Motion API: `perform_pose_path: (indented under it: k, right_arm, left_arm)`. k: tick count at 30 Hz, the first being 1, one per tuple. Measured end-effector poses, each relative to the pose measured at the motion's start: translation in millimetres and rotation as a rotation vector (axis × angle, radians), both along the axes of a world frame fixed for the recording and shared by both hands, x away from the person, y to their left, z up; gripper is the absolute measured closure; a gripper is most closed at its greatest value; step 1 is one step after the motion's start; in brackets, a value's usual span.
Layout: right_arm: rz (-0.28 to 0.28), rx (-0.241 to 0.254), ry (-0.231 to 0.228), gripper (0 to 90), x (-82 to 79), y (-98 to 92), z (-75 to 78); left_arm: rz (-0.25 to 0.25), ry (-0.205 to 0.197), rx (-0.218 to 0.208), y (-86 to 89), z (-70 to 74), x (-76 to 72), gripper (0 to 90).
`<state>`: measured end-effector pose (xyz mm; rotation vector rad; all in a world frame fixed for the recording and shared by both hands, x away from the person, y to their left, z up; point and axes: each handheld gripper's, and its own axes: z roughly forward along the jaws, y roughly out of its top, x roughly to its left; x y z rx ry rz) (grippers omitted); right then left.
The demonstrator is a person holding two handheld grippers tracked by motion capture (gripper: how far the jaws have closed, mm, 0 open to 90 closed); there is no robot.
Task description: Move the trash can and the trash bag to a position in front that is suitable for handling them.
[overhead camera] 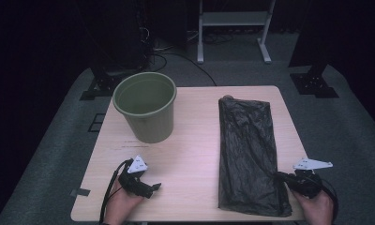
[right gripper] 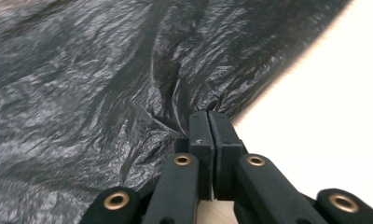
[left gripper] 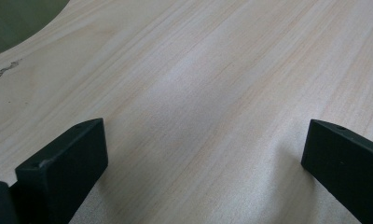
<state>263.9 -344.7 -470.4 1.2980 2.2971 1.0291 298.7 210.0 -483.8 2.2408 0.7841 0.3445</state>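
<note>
Right gripper (right gripper: 208, 116) fingers clenched on near right edge of black bag (overhead camera: 246, 154). Left gripper (overhead camera: 146, 186) fingers released above desk (overhead camera: 195, 154). Bag flat; lining green bin (overhead camera: 146, 112) not begun.

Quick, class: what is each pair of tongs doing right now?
Left tongs: open, holding nothing, over the table.
Right tongs: shut on the black bag at its edge.

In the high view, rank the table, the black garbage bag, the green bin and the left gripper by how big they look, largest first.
1. Table, by far.
2. Black garbage bag, lying flat.
3. Green bin; covers somewhat less of the picture than the bag, though it stands farther from the camera.
4. Left gripper, smallest.
</note>
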Motion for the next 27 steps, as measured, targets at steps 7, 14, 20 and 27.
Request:
perform_pose_path:
  k: [7,14,20,27]
  right_arm:
    - [-0.033,0.007,-0.037,52.1,-3.4,-6.5,7.4]
    - [-0.025,-0.003,-0.097,16.4,2.7,9.1,17.6]
    - [0.043,-0.016,-0.114,8.0,18.1,27.8,17.7]
    - [0.09,-0.022,-0.122,7.7,35.7,46.3,11.8]
  left_arm:
    - [0.0,0.0,0.0,0.0,0.0,0.0,0.0]
    - [0.0,0.0,0.0,0.0,0.0,0.0,0.0]
    - [0.0,0.0,0.0,0.0,0.0,0.0,0.0]
    - [0.0,0.0,0.0,0.0,0.0,0.0,0.0]
